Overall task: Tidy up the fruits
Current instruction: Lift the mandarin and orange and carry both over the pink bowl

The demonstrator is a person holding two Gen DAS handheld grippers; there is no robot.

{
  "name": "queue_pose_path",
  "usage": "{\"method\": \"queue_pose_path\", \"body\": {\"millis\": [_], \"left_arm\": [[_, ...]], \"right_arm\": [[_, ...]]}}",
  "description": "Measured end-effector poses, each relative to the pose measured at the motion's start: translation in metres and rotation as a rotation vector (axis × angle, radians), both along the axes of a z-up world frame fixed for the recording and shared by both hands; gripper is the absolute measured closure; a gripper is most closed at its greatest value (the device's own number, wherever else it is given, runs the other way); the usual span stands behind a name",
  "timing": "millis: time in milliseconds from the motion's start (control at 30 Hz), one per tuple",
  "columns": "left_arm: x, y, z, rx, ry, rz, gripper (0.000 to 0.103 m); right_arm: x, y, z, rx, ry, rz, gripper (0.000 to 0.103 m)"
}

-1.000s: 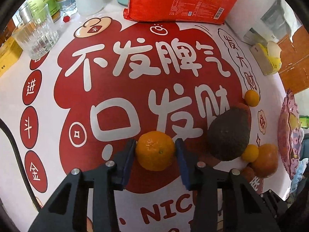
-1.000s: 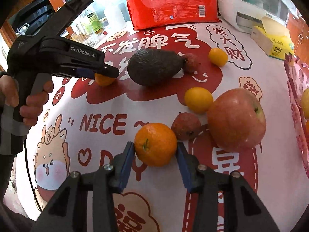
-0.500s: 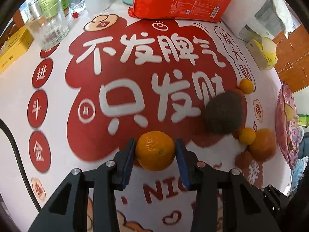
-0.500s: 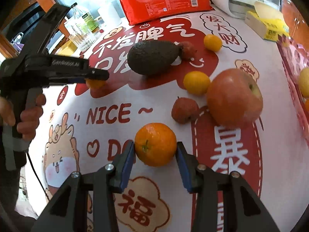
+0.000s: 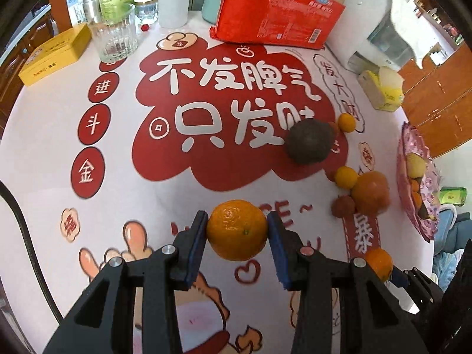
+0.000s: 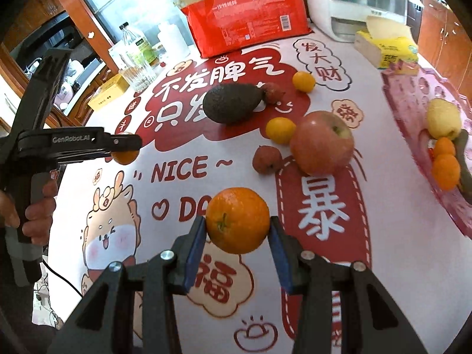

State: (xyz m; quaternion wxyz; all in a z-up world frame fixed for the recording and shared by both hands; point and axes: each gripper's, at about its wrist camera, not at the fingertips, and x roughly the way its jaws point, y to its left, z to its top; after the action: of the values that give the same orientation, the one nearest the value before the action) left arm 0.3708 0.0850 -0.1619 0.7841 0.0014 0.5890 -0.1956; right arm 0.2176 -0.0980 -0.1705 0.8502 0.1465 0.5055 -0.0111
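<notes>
My left gripper (image 5: 237, 230) is shut on a tangerine (image 5: 237, 229) and holds it above the printed tablecloth; it also shows in the right wrist view (image 6: 125, 155). My right gripper (image 6: 237, 227) is shut on another tangerine (image 6: 237, 219), lifted over the cloth. On the cloth lie an avocado (image 6: 231, 102), an apple (image 6: 321, 142), two small yellow citrus (image 6: 280, 130) (image 6: 303, 81) and two lychees (image 6: 267, 159). A pink fruit tray (image 6: 413, 94) at the right holds a yellow pear (image 6: 444, 118) and small oranges (image 6: 445, 169).
A red pack of paper cups (image 6: 247, 20), a white appliance (image 6: 360, 6) and a tissue box (image 6: 386, 48) stand at the back. A glass (image 5: 113, 37), bottles and a yellow box (image 5: 54, 54) stand at the back left.
Both grippers have risen and pulled back from the fruit with their tangerines. The view of the table is wider in both cameras.
</notes>
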Motion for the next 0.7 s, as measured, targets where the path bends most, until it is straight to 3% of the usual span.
{"method": "queue_pose_path", "body": {"millis": [700], "left_arm": [[-0.111,-0.016,0.044,-0.132,-0.077,0.055,0.064]], "right_arm": [[-0.099,-0.037,0.035,0.009,-0.094,-0.032,0.060]]}}
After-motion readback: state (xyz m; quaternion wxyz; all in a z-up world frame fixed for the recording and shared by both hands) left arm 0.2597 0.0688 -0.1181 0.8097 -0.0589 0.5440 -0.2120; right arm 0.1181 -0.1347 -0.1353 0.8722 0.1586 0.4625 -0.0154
